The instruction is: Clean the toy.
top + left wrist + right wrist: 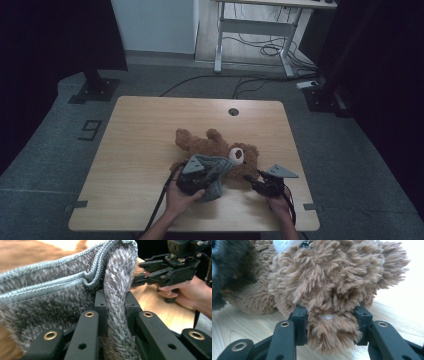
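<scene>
Brown fuzzy teddy bear (220,147) lies on the wooden table (135,150). Right gripper (329,315) squeezes its ear. Left gripper (116,307) pinches a grey cloth (50,295).

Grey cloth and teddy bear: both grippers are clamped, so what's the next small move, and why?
Probably draw the left gripper on across the teddy bear's body, spreading the grey cloth. Its jaws pinch a fold of the cloth, which lies bunched by the bear's face, while the right gripper pins the bear's head on the table.
</scene>
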{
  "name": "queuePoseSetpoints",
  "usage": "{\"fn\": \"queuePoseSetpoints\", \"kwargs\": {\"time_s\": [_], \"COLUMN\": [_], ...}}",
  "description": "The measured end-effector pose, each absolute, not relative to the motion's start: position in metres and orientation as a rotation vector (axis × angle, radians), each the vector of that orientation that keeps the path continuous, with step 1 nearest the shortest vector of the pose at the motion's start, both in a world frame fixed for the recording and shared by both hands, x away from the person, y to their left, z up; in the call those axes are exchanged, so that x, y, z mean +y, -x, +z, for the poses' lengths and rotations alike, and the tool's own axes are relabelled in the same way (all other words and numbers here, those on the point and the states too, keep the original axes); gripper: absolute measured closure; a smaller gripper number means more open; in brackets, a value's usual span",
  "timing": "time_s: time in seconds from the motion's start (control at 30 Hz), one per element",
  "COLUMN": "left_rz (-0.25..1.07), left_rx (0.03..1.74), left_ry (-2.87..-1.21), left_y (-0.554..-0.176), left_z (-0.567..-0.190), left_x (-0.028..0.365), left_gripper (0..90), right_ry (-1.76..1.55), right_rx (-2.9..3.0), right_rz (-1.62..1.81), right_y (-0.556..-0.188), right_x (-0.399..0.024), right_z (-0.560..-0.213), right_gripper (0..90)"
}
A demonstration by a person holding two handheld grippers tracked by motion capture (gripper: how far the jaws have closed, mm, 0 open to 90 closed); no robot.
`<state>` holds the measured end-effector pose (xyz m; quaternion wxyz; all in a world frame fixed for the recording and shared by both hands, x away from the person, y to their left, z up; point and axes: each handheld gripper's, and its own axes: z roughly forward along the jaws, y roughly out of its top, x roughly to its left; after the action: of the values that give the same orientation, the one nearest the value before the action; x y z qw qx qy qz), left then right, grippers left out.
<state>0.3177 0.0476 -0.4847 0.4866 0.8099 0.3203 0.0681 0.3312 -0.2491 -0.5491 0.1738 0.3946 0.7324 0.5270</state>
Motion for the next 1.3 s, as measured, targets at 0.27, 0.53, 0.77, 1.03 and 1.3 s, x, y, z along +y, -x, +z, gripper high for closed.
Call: {"fn": "queuePoseSetpoints", "kwargs": {"time_s": [0.27, 0.53, 0.77, 1.03, 1.3], "left_rz": [0.076, 0.019, 0.042, 0.1, 0.131], "left_rx": [0.862, 0.909, 0.991, 1.048, 1.08], "left_ry": [-2.007, -1.99, -1.998, -2.018, -1.947], "left_y": [-0.328, -0.324, -0.322, -0.319, -0.307], "left_z": [-0.517, -0.527, -0.534, -0.534, -0.525], "left_x": [0.05, 0.09, 0.123, 0.143, 0.175], "left_gripper": [77.3, 77.2, 77.3, 77.3, 77.2], "right_ry": [-1.111, -1.111, -1.109, -1.103, -1.1], "right_rx": [2.087, 2.086, 2.088, 2.093, 2.093], "right_rz": [1.49, 1.489, 1.488, 1.483, 1.486], "right_y": [-0.331, -0.331, -0.331, -0.331, -0.331], "right_x": [-0.25, -0.249, -0.249, -0.25, -0.25], "right_z": [-0.549, -0.549, -0.549, -0.549, -0.549], "right_gripper": [57.3, 57.4, 57.5, 57.5, 57.5]}}
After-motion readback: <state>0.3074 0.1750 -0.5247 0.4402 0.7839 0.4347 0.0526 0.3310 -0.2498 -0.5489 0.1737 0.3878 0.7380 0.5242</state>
